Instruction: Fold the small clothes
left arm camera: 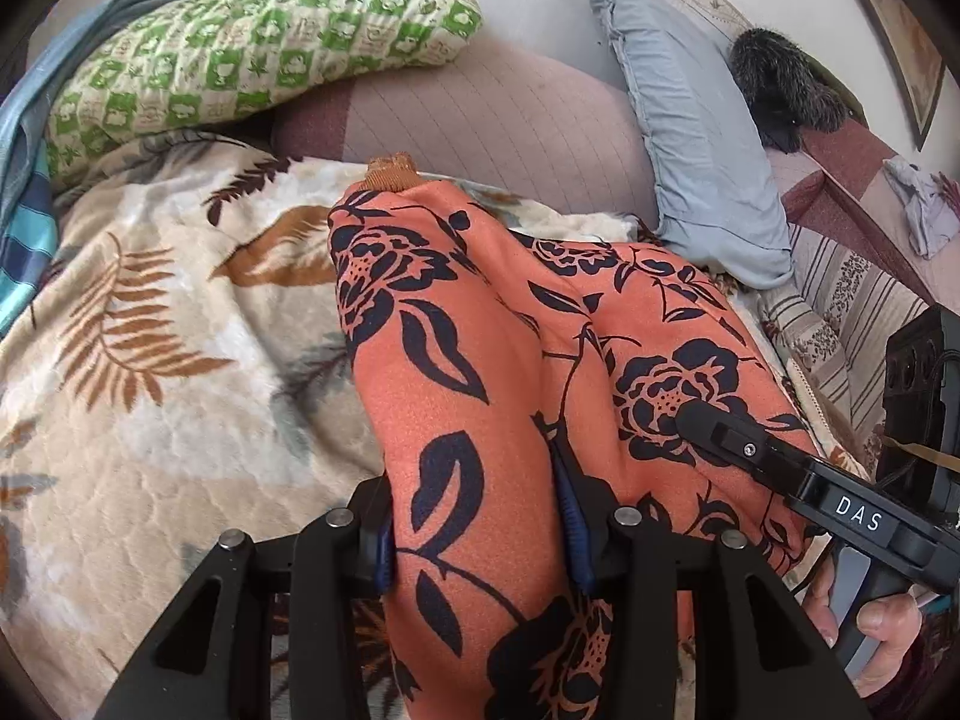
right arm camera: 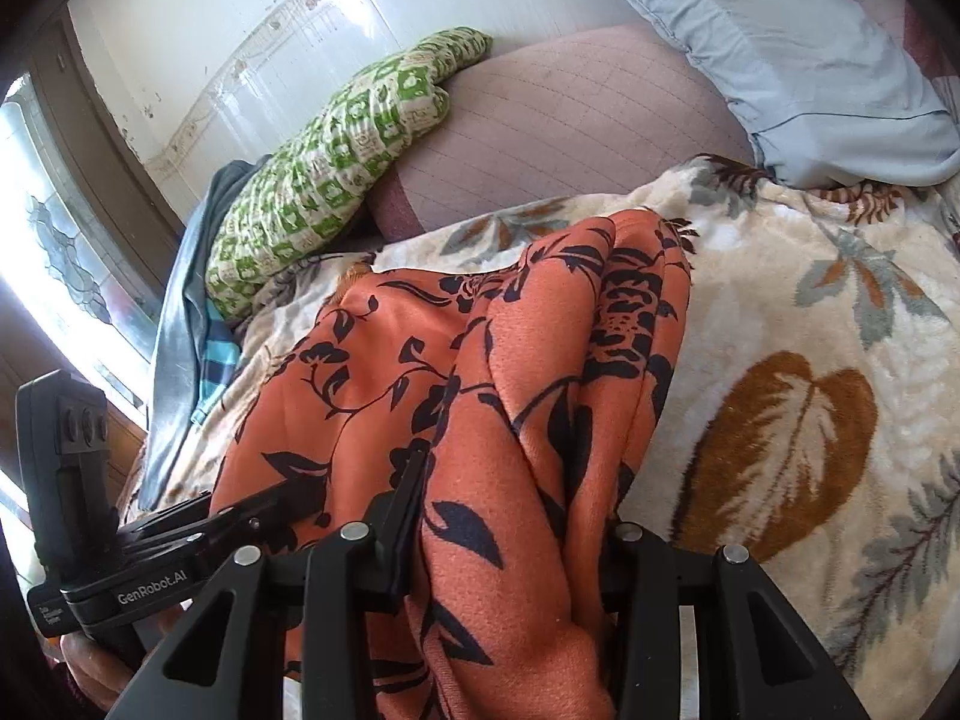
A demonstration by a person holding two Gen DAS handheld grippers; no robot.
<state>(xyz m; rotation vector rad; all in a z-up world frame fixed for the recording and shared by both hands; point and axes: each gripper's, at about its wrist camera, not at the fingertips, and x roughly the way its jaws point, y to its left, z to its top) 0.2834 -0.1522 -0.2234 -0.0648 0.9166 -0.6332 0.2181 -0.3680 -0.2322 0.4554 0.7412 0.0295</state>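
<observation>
The bed (left arm camera: 150,420), spread with a cream leaf-printed fleece blanket (right arm camera: 780,312), fills the lower half of both views, and across its middle lies the orange floral garment (left arm camera: 456,360), bunched into long soft ridges. In the left wrist view its long axis runs from the bottom centre up toward the upper middle of the frame, ending in a brown ribbed cuff (left arm camera: 390,171) that points at the mauve quilted cushion (left arm camera: 492,114); the green checked pillow (left arm camera: 240,42) sits upper left and the pale blue pillow (left arm camera: 690,138) upper right. The garment lies directly ahead of both tools, its near end gathered at them. The left hand-held gripper (left arm camera: 480,534) is clenched on one ridge of the orange cloth, which passes up between its blue pads (left arm camera: 576,516). The right hand-held gripper (right arm camera: 510,540) likewise grasps a neighbouring fold at bottom centre of its own view, just beside the left one. Both hold the same near end, so neither is clearly nearer; the far cuff end rests free on the blanket, and any fold would likely carry the held end along that axis toward it.
</observation>
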